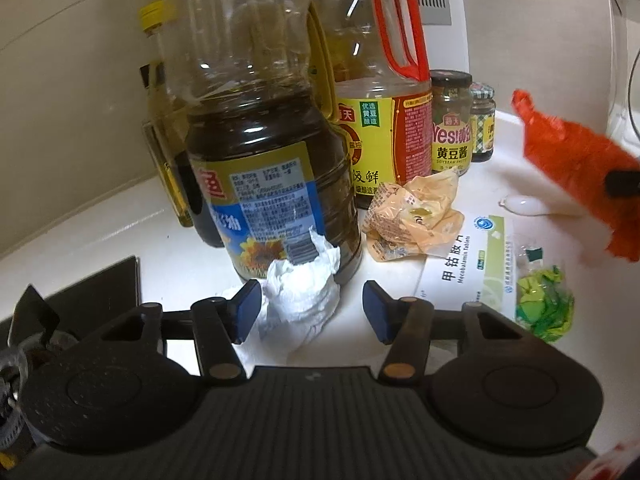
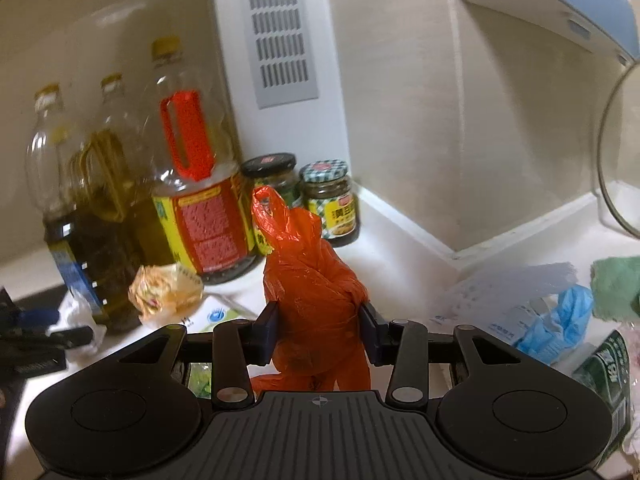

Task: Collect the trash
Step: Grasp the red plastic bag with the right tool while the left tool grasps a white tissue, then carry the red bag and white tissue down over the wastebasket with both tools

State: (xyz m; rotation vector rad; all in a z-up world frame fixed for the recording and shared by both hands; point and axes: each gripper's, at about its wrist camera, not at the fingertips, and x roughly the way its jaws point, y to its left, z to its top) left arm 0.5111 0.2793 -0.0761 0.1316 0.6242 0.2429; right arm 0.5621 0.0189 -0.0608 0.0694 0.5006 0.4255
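Note:
My left gripper (image 1: 312,308) is open, its blue pads either side of a crumpled white tissue (image 1: 300,292) on the white counter, in front of a big oil bottle (image 1: 260,152). A crumpled yellow wrapper (image 1: 416,216) and a green wrapper (image 1: 544,304) lie to the right. My right gripper (image 2: 320,328) is shut on an orange plastic bag (image 2: 312,292) and holds it above the counter; the bag also shows in the left wrist view (image 1: 580,164). The yellow wrapper (image 2: 164,288) and tissue (image 2: 80,320) lie to its left.
Oil and sauce bottles (image 2: 200,200) and two jars (image 2: 328,200) stand against the back wall. A medicine box (image 1: 460,264) lies flat. A black stove (image 1: 96,288) is at left. Blue plastic (image 2: 560,320), a green cloth (image 2: 616,288) and a green packet (image 2: 604,368) lie at right.

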